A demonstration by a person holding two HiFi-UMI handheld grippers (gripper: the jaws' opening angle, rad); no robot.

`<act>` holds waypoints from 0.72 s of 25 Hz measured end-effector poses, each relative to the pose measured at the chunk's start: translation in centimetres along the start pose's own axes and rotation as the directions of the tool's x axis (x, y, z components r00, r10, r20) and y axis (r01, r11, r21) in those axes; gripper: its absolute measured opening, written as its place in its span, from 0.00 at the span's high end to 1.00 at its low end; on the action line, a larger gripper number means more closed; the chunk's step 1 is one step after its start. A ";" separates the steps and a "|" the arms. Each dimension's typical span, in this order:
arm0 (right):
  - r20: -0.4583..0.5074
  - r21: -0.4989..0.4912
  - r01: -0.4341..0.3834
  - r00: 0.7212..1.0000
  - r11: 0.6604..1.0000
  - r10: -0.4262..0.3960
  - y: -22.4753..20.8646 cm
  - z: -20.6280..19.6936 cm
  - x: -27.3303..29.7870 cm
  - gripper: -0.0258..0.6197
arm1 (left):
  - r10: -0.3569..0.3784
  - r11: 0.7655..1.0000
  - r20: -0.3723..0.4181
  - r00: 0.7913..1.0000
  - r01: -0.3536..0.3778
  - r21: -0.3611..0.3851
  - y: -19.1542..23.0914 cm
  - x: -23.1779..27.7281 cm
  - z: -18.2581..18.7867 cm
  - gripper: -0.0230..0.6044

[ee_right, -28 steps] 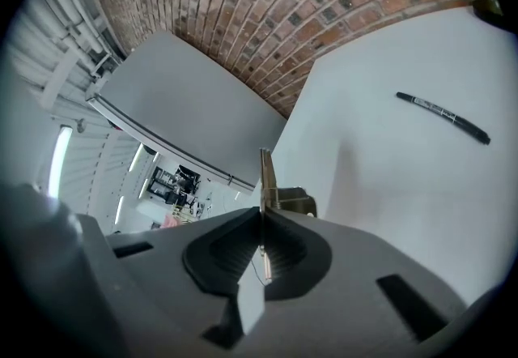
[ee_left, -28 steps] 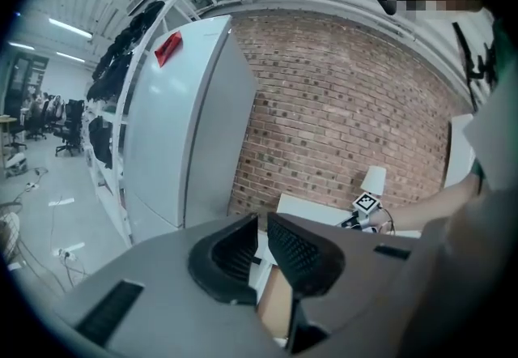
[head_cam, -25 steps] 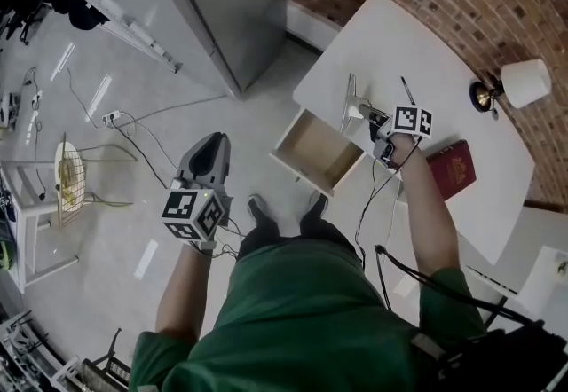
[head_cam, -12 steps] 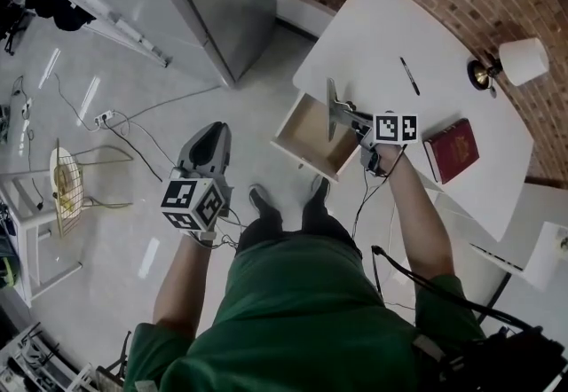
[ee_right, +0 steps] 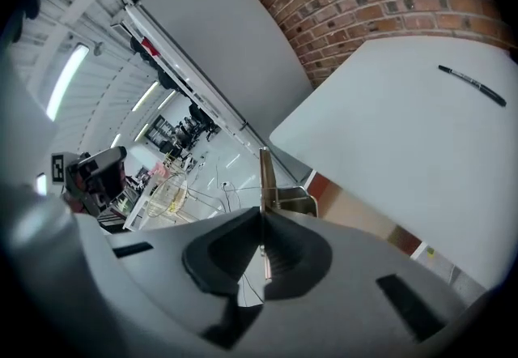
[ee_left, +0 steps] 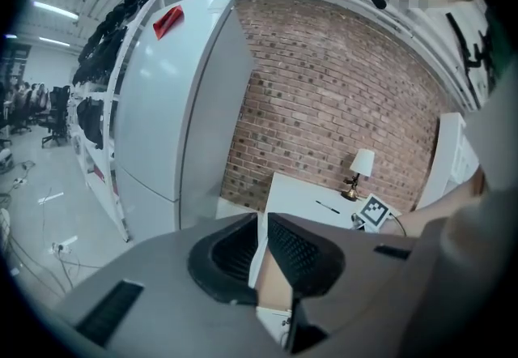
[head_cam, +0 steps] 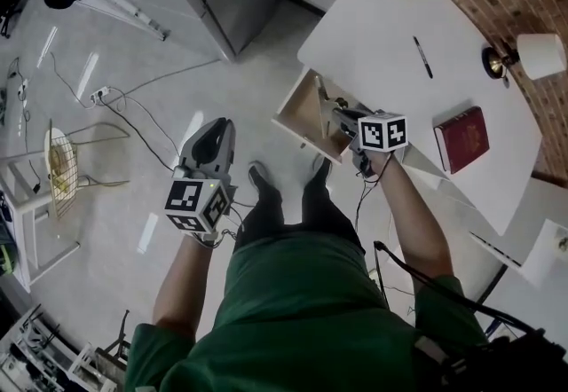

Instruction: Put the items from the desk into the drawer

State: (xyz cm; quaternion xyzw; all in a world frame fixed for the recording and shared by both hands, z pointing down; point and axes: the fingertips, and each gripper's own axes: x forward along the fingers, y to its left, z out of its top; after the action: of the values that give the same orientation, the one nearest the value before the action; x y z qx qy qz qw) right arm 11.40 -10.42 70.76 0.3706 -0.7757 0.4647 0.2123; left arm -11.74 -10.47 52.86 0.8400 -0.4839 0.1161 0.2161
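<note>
Metal strip [ee_right: 263, 174] clenched in right gripper [ee_right: 261, 223]; left gripper [ee_left: 261, 227] released; one pen [head_cam: 423, 57], one book [head_cam: 461, 139].

— Where do we look from up top?
— From our head, steeply down: the floor [head_cam: 133, 160] lies far below and the desk [head_cam: 382, 35] sits at upper right, some way off.
— And on the left gripper [ee_left: 261, 227]?
— We ride low and well back, facing almost level past the cabinet [ee_left: 178, 105] to the brick wall [ee_left: 324, 89]. The desk is small there.
— The right gripper [ee_right: 261, 223]?
— We're close in at the desk's edge, rolled sideways, looking across its top.
— What do we share?
— All three show desk, pen [ee_right: 472, 85] and wall. The head and left gripper views share the lamp [ee_left: 362, 162].
</note>
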 end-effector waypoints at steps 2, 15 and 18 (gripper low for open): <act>-0.027 -0.002 0.006 1.000 1.000 -0.006 -0.2 -1.6 1.0 0.95 | -0.001 1.000 -0.016 1.000 0.001 0.006 -0.3 0.0 -1.0 0.90; -0.049 0.024 0.174 0.984 0.984 -0.173 -6.8 -6.6 7.3 0.95 | 0.039 0.999 -0.094 0.995 -0.042 -0.025 0.7 0.3 -6.7 0.90; -0.059 0.031 0.185 0.981 0.982 -0.183 -8.0 -7.3 8.9 0.95 | 0.038 0.999 -0.110 0.993 -0.042 -0.030 0.6 0.5 -7.9 0.90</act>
State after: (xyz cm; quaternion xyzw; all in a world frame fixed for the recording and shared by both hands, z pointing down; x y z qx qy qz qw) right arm 11.85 -9.72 84.72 0.4314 -0.7232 0.4674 0.2691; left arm -11.86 -7.36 60.12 0.8189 -0.4900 0.1583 0.2534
